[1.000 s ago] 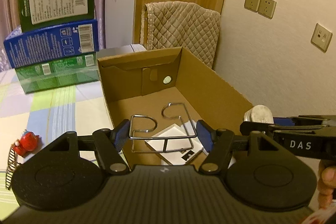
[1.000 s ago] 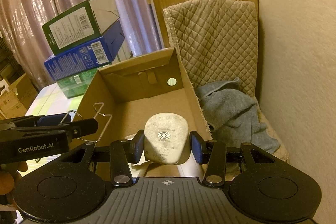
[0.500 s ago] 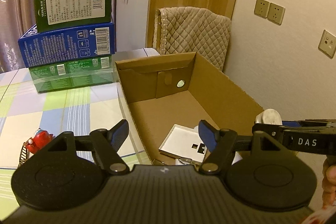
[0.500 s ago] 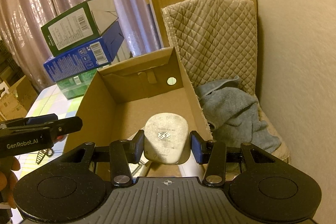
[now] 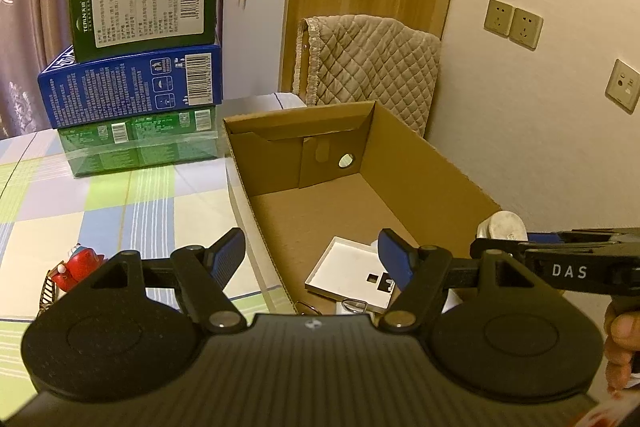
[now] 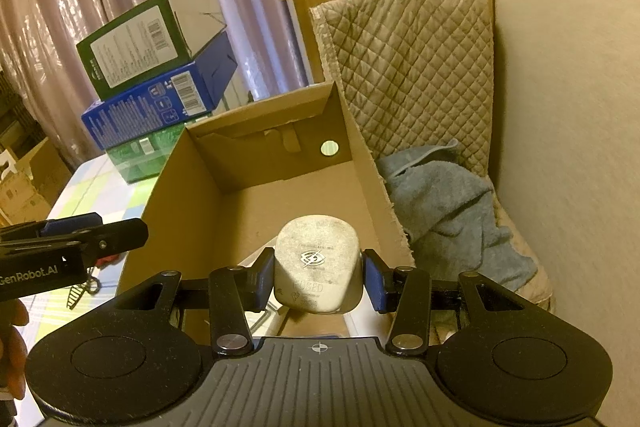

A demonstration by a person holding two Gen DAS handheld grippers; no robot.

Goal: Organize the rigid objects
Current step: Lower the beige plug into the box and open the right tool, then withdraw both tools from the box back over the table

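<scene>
Partly done, by the look of it. The cardboard box (image 5: pixel 400 187) already holds a white flat card (image 5: pixel 352 273) near its front end, plus bits of bent wire (image 5: pixel 352 305) at 6 o'clock of the card, mostly hidden under the gripper body, so hard to say what they are.

Left hand-held gripper (image 5: pixel 312 255): fingers spread wide apart, nothing between them, hovering over the box's left wall.

Right hand-held gripper (image 6: pixel 318 279): clamped on a white plug adapter (image 6: pixel 318 263), held above the box's near end, not yet set down. Likely next item to drop in.

Left to do, as a guess: the small red toy (image 5: pixel 82 263) and a wire ladder-like piece (image 5: pixel 48 297) sit out on the surface (image 5: pixel 100 203) at 9 o'clock of the box.

Surface has a checked green, blue and white cloth. Three stacked boxes (image 5: pixel 136 75) stand at 11 o'clock of the cardboard box. Beyond: quilted chair (image 6: pixel 412 67) with a blue towel (image 6: pixel 448 207), curtains, wooden panel, wall sockets (image 5: pixel 514 23).
</scene>
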